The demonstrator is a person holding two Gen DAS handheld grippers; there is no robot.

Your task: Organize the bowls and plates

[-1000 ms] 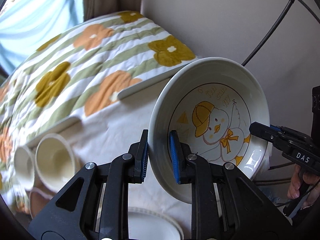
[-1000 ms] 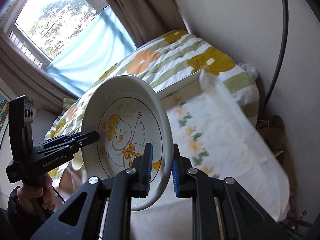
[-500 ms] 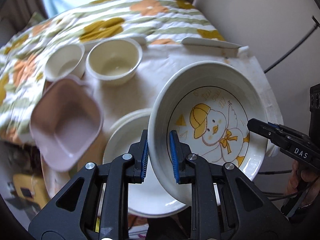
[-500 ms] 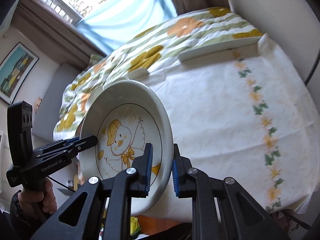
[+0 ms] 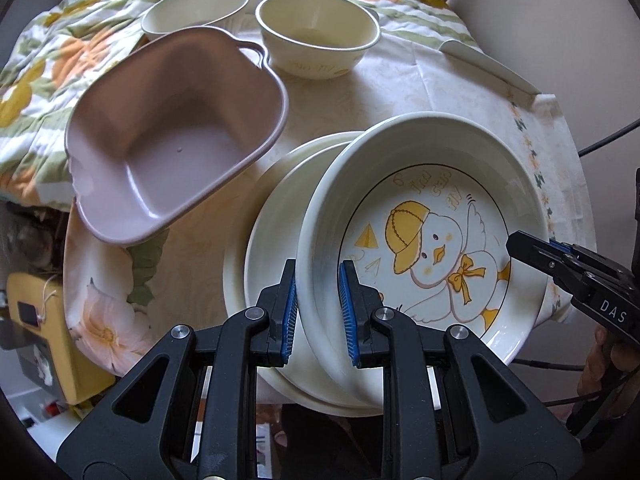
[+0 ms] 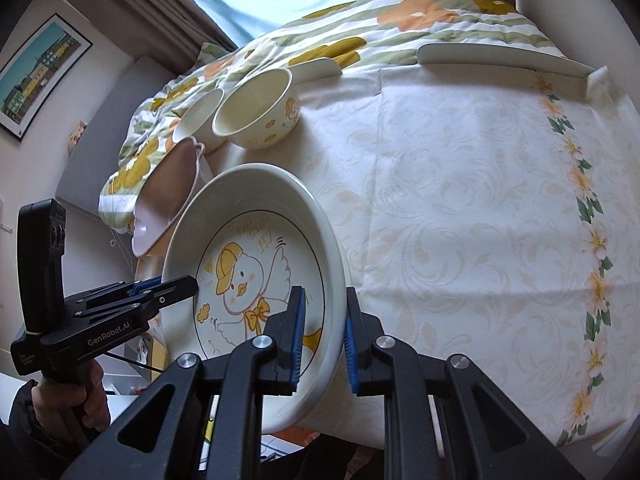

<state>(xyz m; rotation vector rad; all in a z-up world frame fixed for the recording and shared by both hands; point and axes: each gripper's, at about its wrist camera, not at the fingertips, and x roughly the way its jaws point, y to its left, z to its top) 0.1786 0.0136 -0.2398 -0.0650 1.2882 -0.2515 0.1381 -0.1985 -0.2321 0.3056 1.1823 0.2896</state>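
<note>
A deep white plate with a yellow duck drawing is held tilted between both grippers. My left gripper is shut on its near rim. My right gripper is shut on the opposite rim, and the duck plate shows there too. The right gripper's tip shows at the plate's right edge in the left wrist view. Under the duck plate lies a stack of plain white plates. A pink square bowl and two cream bowls stand behind.
The table has a white floral cloth. A flowered quilt lies at its far side with white flat pieces along the edge. A yellow object sits below the table's left edge.
Both grippers have carried the duck plate down and toward the table. It now hangs just over the stack of white plates, and the bowls have come into view.
</note>
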